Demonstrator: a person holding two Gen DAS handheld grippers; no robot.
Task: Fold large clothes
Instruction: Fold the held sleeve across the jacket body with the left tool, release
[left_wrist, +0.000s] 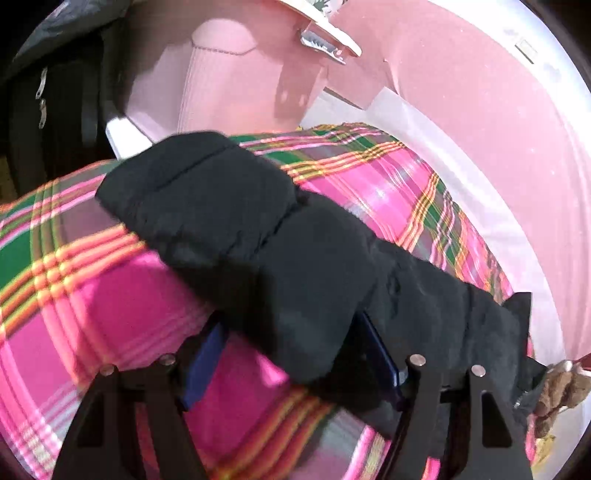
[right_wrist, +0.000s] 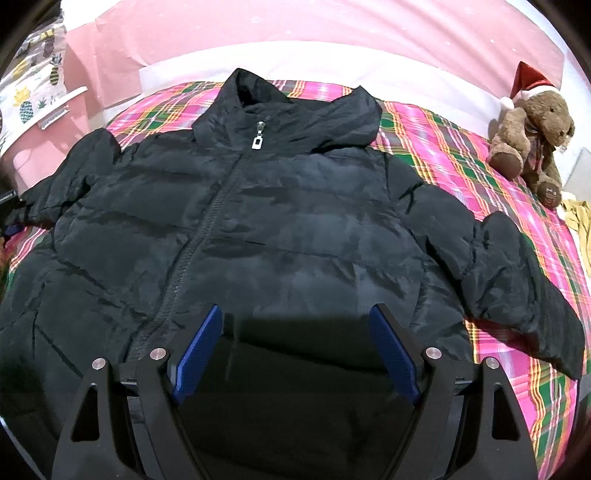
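A black puffer jacket (right_wrist: 280, 206) lies front up on a pink plaid bedspread (right_wrist: 443, 147), zipped, with its collar at the far side. My right gripper (right_wrist: 295, 308) hovers open over the jacket's lower front, and nothing sits between its blue pads (right_wrist: 393, 354). In the left wrist view one black sleeve (left_wrist: 229, 206) runs diagonally across the bedspread (left_wrist: 110, 295). My left gripper (left_wrist: 291, 325) stands wide open around the sleeve's near part. The left pad (left_wrist: 207, 358) is clear of the fabric; the sleeve covers part of the right pad.
A brown teddy bear (right_wrist: 528, 140) in a Santa hat sits at the bed's far right corner, with yellow cloth (right_wrist: 578, 221) beside it. A pink wall (right_wrist: 295, 26) backs the bed. A dark bag (left_wrist: 55, 103) stands left of the bed.
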